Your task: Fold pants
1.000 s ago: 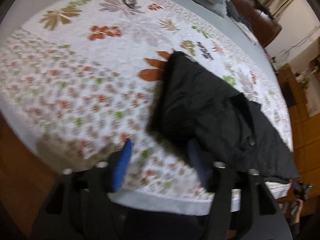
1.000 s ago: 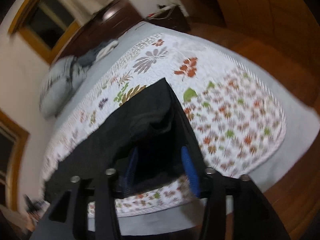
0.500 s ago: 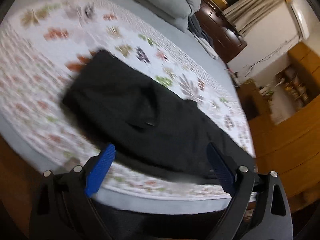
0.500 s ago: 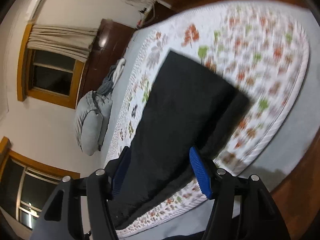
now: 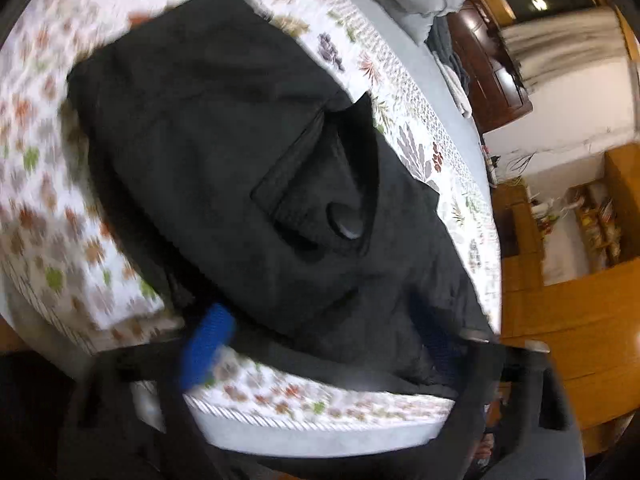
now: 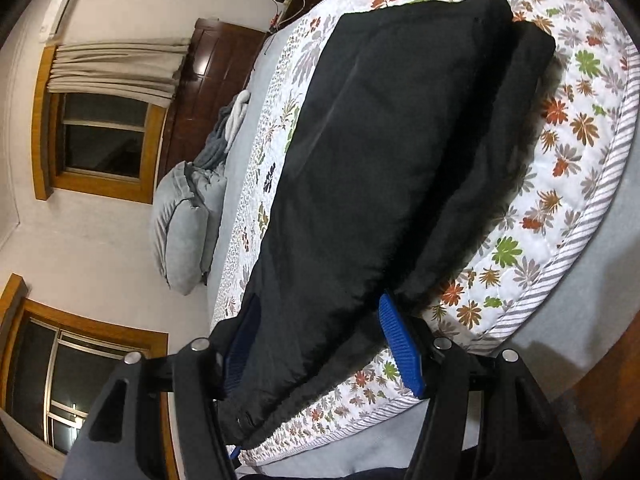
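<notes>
Black pants lie folded lengthwise on a leaf-patterned quilt, waist end with a button and pocket nearest in the left wrist view. My left gripper is open, its blue pads straddling the pants' near edge. In the right wrist view the pants stretch away as a long dark strip. My right gripper is open, with the pants' near part lying between its blue fingers.
The quilt covers a grey bed whose edge is just under the grippers. Grey pillows lie at the head by a dark wooden headboard. Wooden floor and shelving flank the bed.
Both grippers have moved down and closer to the pants. The left view swung from the bare quilt onto the waist end. The right gripper now straddles the pants' near part.
</notes>
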{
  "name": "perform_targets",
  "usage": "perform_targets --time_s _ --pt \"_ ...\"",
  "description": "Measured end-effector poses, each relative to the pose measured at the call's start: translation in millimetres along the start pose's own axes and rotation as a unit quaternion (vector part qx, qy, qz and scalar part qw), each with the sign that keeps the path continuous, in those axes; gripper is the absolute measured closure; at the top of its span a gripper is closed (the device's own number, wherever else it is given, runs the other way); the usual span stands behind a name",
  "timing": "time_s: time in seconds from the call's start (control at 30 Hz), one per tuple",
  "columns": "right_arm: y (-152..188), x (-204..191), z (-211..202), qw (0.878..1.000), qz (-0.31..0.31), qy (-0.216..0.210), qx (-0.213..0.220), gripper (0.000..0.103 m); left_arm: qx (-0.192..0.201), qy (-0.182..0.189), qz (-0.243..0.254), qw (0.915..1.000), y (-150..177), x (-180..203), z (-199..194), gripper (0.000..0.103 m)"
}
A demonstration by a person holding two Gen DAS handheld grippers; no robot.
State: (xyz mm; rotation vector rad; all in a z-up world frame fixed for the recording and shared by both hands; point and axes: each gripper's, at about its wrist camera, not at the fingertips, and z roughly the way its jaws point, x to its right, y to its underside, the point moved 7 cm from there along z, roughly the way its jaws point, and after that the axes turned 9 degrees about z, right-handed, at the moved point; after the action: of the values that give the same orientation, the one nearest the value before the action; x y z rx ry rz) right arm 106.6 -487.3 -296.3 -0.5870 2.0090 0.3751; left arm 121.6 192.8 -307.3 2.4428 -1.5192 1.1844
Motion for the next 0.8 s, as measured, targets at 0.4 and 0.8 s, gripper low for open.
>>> perform_targets --time_s 0.4,0.8 --pt "16.3 -2.1 20.4 1.000 0.000 -0.014 -0.025 0.040 0.013 0.008 0.014 0.9998 0.5 -3.3 -20.8 0.099" --pt "25.5 -4.9 27.8 0.999 -0.029 0.000 -0.035 0.099 0.018 0.012 0.006 0.9997 -7.6 -13.9 -44.6 0.099"
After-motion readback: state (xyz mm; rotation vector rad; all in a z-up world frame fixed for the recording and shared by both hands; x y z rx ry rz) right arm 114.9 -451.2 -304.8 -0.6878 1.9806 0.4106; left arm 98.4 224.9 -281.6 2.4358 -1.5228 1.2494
